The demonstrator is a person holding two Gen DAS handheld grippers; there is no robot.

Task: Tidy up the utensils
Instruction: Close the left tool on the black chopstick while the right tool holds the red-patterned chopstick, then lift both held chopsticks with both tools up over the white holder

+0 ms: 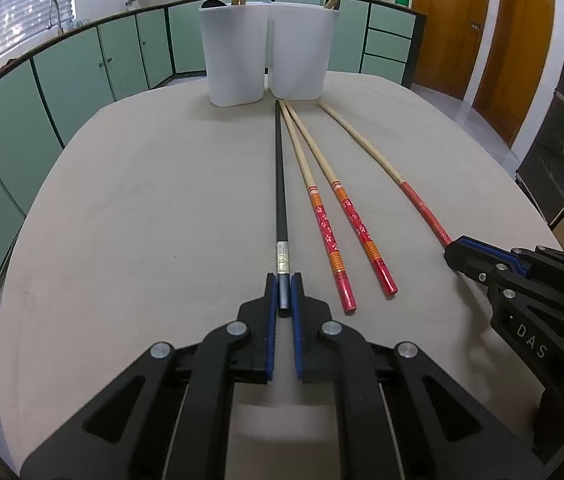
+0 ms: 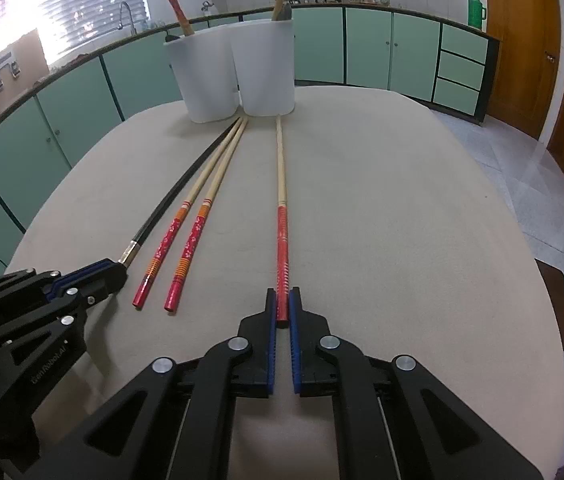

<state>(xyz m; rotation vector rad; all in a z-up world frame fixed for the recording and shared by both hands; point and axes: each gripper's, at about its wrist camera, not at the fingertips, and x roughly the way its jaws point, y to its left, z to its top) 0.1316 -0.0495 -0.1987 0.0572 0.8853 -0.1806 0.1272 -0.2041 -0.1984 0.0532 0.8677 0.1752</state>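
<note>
Left gripper point(image 1: 283, 292) clamped on black chopstick point(image 1: 280, 184) butt, stick running to 12 o'clock toward two white holders point(image 1: 270, 56). Two red-handled chopsticks point(image 1: 337, 240) just at 3 o'clock. Right gripper point(image 1: 455, 254) grips fourth chopstick point(image 1: 385, 168), 3 o'clock edge.

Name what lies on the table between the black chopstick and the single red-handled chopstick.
Two red-and-orange patterned chopsticks lie side by side there, clearest in the left wrist view.

Daylight glares through the blinds of a window point(image 2: 62, 4), blowing out its slats. The tabletop point(image 1: 142, 200) is evenly lit with soft shadows. Fisheye distortion bends and darkens the edges.
</note>
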